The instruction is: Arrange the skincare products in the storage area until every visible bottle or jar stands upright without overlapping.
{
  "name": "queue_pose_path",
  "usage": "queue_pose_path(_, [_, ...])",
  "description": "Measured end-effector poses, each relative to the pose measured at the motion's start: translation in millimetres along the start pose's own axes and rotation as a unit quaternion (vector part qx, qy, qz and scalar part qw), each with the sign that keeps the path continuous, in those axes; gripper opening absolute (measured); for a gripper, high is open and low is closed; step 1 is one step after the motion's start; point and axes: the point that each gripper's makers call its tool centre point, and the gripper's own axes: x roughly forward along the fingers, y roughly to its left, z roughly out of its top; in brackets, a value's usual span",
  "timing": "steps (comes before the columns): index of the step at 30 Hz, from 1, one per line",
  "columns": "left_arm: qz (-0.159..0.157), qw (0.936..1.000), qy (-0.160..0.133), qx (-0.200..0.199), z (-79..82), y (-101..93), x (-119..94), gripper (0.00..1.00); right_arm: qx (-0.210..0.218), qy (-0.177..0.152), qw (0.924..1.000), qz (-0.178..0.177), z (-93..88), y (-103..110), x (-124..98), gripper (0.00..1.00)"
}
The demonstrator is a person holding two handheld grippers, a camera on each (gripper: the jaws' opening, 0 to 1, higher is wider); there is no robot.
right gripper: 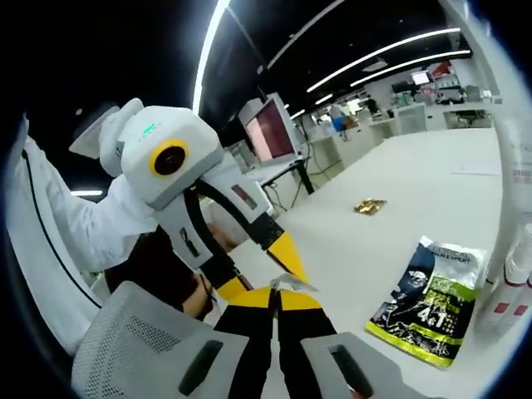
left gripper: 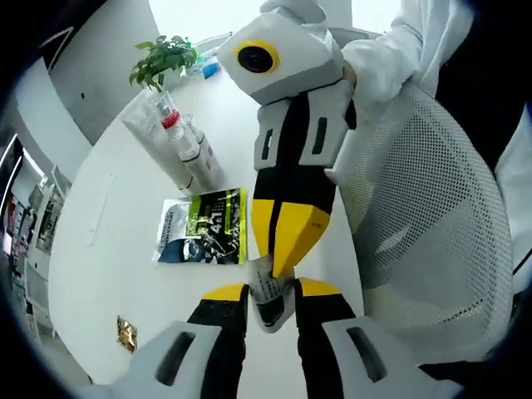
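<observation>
Ceiling light strips (right gripper: pixel 366 62) are glaring at the upper right of the right gripper view. The white counter (left gripper: pixel 100 274) is shining evenly bright, and fisheye bending is curving every edge.

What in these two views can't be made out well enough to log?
- Small item pinched by both grippers: left gripper view, jaws cover most of it, so its type is unclear.
- Bottles and tubes: left gripper view, labels too small; right gripper view, cut off at the right edge.
- Gold object on the table: too small to identify.
- Sachet: fine print unreadable.
</observation>
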Motion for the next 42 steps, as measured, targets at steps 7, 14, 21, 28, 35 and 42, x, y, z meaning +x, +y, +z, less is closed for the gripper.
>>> queue_pose_path(7, [0.019,0.9981,-0.028,-0.052,-11.3,13.0,-7,0.21,-0.032,0.018,0.9991,-0.024,-4.5,-11,-8,0.0])
queue_pose_path(14, [0.013,0.9811,-0.094,-0.169,-17.4,16.1,-15,0.22,-0.023,-0.008,0.9993,-0.027,6.8,-17,-21,0.0])
queue_pose_path(21, [0.012,0.958,-0.158,-0.239,-14.8,23.7,-23,0.22,-0.011,-0.044,0.9989,-0.011,21.0,-14,-28,0.0])
queue_pose_path(28, [-0.015,0.9147,-0.253,-0.315,2.2,31.8,-32,0.2,-0.003,-0.075,0.997,0.019,32.6,-3,-30,0.0])
queue_pose_path(35, [-0.013,0.8915,-0.292,-0.347,7.6,39.2,-41,0.11,0.008,-0.064,0.9979,0.008,28.0,-10,-30,0.0])
queue_pose_path(42, [-0.014,0.8898,-0.295,-0.348,14.3,38.4,-37,0.08,0.023,-0.042,0.9988,-0.009,18.4,-16,-26,0.0])
